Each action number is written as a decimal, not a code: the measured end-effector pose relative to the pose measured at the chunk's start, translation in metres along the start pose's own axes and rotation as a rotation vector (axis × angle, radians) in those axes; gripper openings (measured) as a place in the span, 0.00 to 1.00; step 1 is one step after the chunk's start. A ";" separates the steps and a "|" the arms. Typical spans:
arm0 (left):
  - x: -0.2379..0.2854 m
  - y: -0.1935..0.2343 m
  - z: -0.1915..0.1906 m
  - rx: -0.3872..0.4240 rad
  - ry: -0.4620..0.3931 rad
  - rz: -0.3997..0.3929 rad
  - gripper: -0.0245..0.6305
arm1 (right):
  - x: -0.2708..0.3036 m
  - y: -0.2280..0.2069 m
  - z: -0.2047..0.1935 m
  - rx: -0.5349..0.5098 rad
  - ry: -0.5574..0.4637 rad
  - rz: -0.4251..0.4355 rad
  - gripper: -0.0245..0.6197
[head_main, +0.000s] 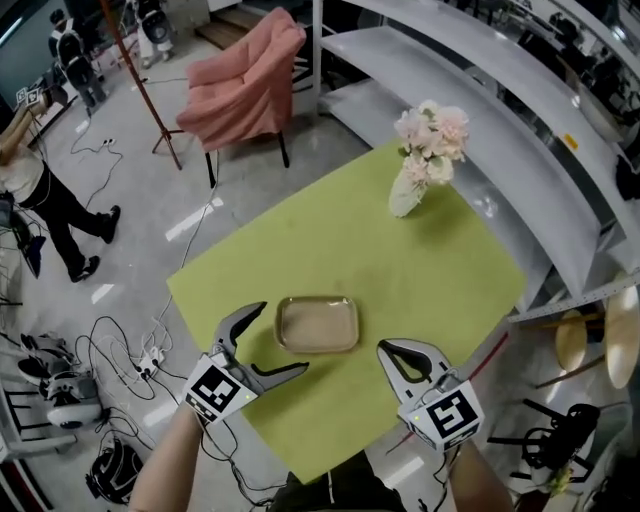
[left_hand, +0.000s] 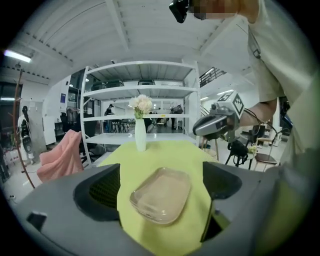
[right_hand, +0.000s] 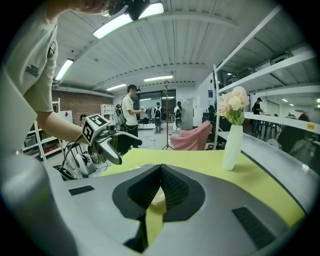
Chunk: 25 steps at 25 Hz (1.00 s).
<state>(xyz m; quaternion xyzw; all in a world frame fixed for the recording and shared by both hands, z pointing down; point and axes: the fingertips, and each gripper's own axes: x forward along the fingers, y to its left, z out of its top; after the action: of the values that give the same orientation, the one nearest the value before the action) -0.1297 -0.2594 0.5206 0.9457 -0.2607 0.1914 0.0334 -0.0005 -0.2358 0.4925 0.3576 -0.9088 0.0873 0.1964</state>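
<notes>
- Green table (head_main: 430, 270), seen corner-on from the head view. One shallow clear tray (head_main: 318, 324) lies flat in the near half, closer to the person's corner than to the far edges. It looks empty.
- Left gripper (head_main: 283, 337): jaws spread wide, holding nothing. It sits at the tray's left end. One tip is just beside the far left corner of the tray, the other is below its near left corner. I see no contact. The left gripper view shows the tray (left_hand: 161, 194) framed in the gap ahead of the two jaws, with green cloth all round it.
- Right gripper (head_main: 385, 350): jaws closed to a thin slit, nothing between them. It hovers near the tray's near right corner, apart from it. Its own view shows only a sliver of cloth through the slit.
- White vase (head_main: 406, 192) with pale flowers (head_main: 432, 135) stands upright by the far right edge, well apart from the tray and both grippers.
- Off the table: chair under a pink cover (head_main: 245, 80), grey shelving (head_main: 520, 110), cables on the floor (head_main: 120, 350), a person (head_main: 40, 200) standing far left.
- Progress, my reading: nothing is grasped or lifted yet. The left gripper is lined up on the tray but has not closed on it.
</notes>
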 end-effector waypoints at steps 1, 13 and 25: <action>0.006 0.001 -0.009 0.008 0.016 -0.019 0.80 | 0.004 -0.002 -0.003 -0.003 0.001 0.003 0.05; 0.041 0.012 -0.077 0.016 0.085 -0.143 0.88 | 0.029 -0.003 -0.037 0.003 0.031 0.032 0.05; 0.059 0.015 -0.093 -0.013 0.096 -0.178 0.89 | 0.036 -0.004 -0.065 0.012 0.063 0.053 0.05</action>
<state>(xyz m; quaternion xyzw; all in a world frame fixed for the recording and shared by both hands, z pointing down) -0.1224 -0.2852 0.6288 0.9546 -0.1751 0.2311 0.0687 -0.0029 -0.2410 0.5661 0.3315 -0.9108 0.1093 0.2206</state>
